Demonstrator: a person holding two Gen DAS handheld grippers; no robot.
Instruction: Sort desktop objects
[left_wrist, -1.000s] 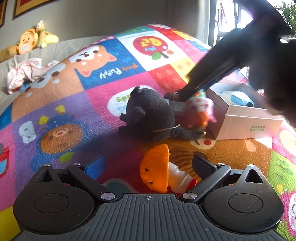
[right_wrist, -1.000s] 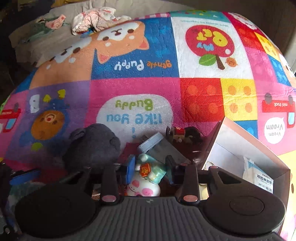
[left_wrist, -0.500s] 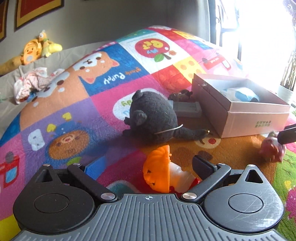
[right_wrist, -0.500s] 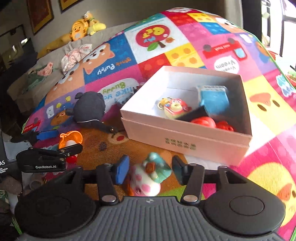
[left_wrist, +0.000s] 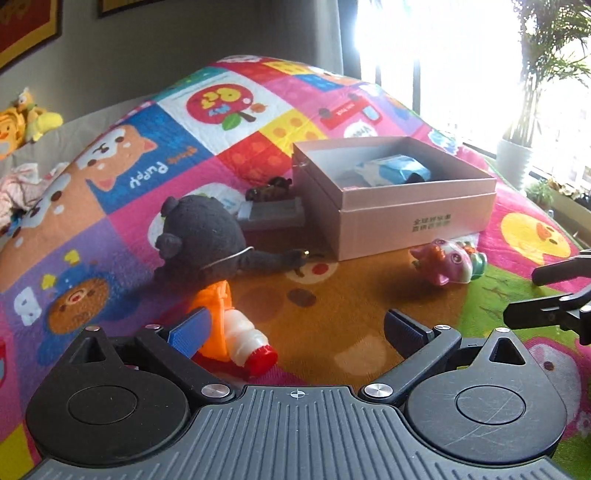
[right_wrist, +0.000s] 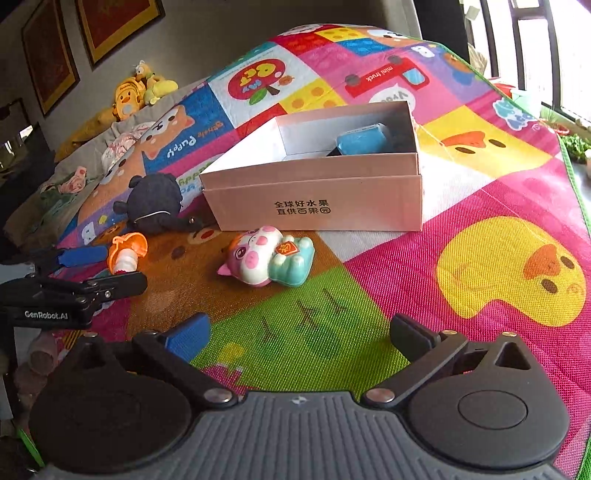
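Observation:
A pink cardboard box (right_wrist: 317, 201) stands open on the colourful mat, with a blue packet (right_wrist: 364, 138) inside; it also shows in the left wrist view (left_wrist: 413, 218). A pink pig figurine (right_wrist: 267, 256) lies on the mat in front of the box, and also shows in the left wrist view (left_wrist: 448, 260). My right gripper (right_wrist: 299, 338) is open and empty, a little behind it. My left gripper (left_wrist: 299, 330) is open; an orange pumpkin toy (left_wrist: 221, 328) lies by its left finger. A grey plush (left_wrist: 207, 234) sits left of the box.
A grey device (left_wrist: 271, 214) and a small dark figurine (left_wrist: 271, 186) lie between the plush and the box. Yellow plush toys (right_wrist: 136, 92) and crumpled cloth (right_wrist: 123, 142) sit at the far left. A potted plant (left_wrist: 517, 158) stands by the window.
My right gripper let go of the pig figurine, which now lies on the mat, and drew back open. My left gripper opened wide and shifted right, leaving the pumpkin toy by its left finger.

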